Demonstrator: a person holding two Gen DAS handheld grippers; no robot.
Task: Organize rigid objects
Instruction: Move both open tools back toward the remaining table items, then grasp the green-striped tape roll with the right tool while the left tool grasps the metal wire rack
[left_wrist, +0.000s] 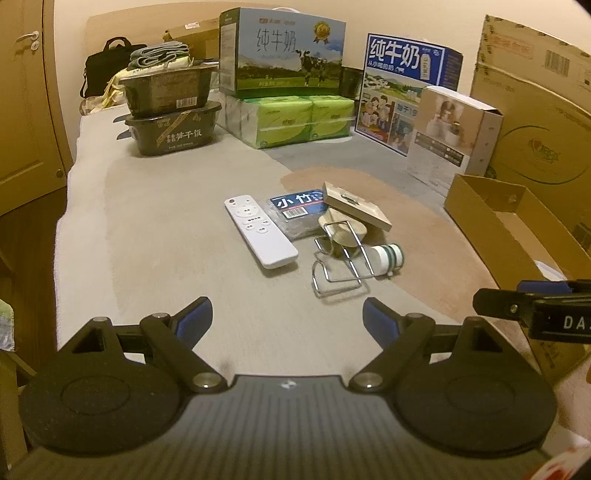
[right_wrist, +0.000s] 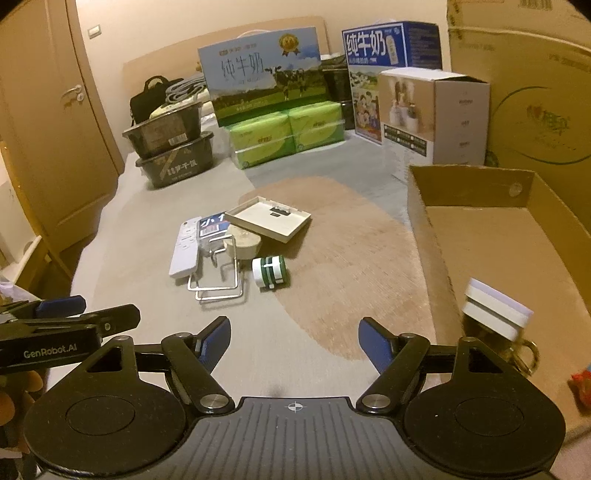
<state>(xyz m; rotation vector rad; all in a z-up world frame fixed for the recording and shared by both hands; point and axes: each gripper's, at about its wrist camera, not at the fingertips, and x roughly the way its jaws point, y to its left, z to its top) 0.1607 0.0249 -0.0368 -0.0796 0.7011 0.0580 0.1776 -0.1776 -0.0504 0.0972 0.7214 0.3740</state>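
A small pile lies mid-surface: a white remote (left_wrist: 260, 232) (right_wrist: 183, 246), a blue-labelled clear packet (left_wrist: 297, 210) (right_wrist: 211, 226), a beige flat panel (left_wrist: 356, 205) (right_wrist: 268, 218), a round beige block (left_wrist: 341, 230) (right_wrist: 244, 242), a bent wire rack (left_wrist: 341, 271) (right_wrist: 218, 273) and a white-and-green cap (left_wrist: 388, 258) (right_wrist: 270, 272). My left gripper (left_wrist: 287, 320) (right_wrist: 77, 312) stands open short of the pile, nothing between its jaws. My right gripper (right_wrist: 294, 339) (left_wrist: 517, 295) is open too and empty, beside a cardboard box (right_wrist: 421, 229) (left_wrist: 476, 214) holding a white-lidded glass jar (right_wrist: 495, 310).
Milk cartons (left_wrist: 282, 51), green tissue packs (left_wrist: 295, 120), two stacked dark food tubs (left_wrist: 170, 110), a beige product box (left_wrist: 448, 136) and tall cardboard boxes (left_wrist: 535, 103) line the back and right. A wooden door (right_wrist: 48, 110) stands at left. A black bag (left_wrist: 107, 62) sits far back.
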